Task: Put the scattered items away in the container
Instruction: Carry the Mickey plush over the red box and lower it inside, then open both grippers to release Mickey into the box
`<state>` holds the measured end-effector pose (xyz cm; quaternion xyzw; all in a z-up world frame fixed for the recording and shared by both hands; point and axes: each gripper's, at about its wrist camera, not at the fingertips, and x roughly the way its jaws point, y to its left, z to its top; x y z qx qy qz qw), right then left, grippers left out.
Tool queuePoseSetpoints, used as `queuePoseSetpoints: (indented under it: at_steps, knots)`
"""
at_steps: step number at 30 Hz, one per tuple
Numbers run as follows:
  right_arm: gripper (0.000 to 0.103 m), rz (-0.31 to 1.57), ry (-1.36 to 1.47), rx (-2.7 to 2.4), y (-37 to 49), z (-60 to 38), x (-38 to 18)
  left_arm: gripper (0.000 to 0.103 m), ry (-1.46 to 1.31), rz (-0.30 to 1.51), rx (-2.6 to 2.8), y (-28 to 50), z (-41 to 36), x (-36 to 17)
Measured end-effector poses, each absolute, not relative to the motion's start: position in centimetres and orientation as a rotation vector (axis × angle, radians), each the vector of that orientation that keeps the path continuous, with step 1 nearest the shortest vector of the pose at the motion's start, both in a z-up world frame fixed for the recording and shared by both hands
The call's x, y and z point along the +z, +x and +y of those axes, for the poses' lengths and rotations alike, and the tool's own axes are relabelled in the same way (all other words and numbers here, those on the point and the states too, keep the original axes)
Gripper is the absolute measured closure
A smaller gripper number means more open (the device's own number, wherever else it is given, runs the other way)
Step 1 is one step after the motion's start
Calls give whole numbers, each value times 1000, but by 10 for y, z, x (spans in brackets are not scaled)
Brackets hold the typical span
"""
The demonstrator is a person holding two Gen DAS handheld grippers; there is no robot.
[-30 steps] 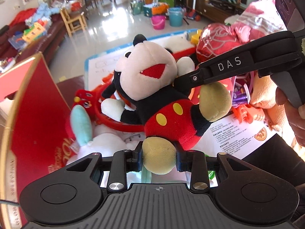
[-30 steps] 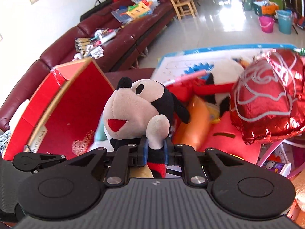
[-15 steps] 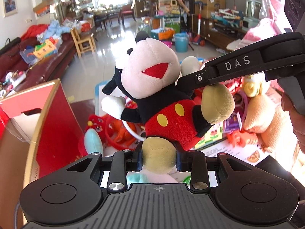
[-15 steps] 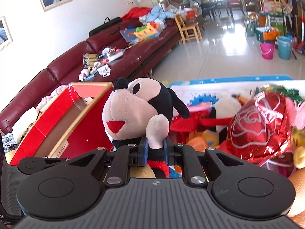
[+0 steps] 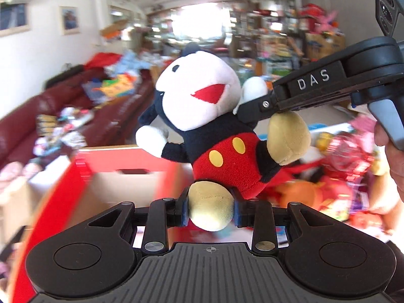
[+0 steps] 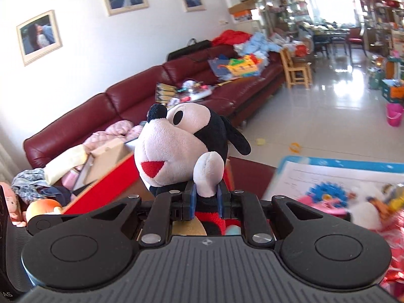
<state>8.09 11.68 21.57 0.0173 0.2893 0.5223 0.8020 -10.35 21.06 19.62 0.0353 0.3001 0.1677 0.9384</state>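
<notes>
The letters "DAS" are read in white on the side of the right gripper [image 5: 255,112], seen in the left wrist view. In the right wrist view, "AS" is made out at the lower left edge on the left gripper's body [image 6: 7,294]. No other text can be read.

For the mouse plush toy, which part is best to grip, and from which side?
Grip the mouse plush toy by its narrow limbs, as now: the left gripper is shut on a tan foot from below, the right gripper on a white hand from the side. The round head is too wide for the fingers.
</notes>
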Motion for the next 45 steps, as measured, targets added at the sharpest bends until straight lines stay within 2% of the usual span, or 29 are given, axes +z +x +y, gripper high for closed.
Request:
queuePoseSetpoints:
  at_steps: [13,14,15,16,17,18,19,24,45]
  knots:
    - [84,774,-73,1354,15,245,193,72,2,683,690,-190,321,210]
    - [81,795,-104,1371,11,255,189,68,-2,697,714,-195,328,209]
    - [73,817,-145,1380,8,266,183,60,4,722,748,-198,335,205]
    - [65,831,-176,1374,6,274,177,38,9,746,785,-199,341,200]
    - [37,844,-202,1357,4,279,171,24,12,763,846,-204,348,194]
    - [20,848,-208,1340,2,279,166,19,10,771,888,-209,355,189]
    - [20,850,-206,1338,3,277,163,15,1,776,901,-212,358,186]
    - [21,844,-238,1345,3,263,161,14,-68,791,873,-213,364,175]
    - [17,843,-226,1323,6,238,162,10,-12,810,812,-183,345,152]
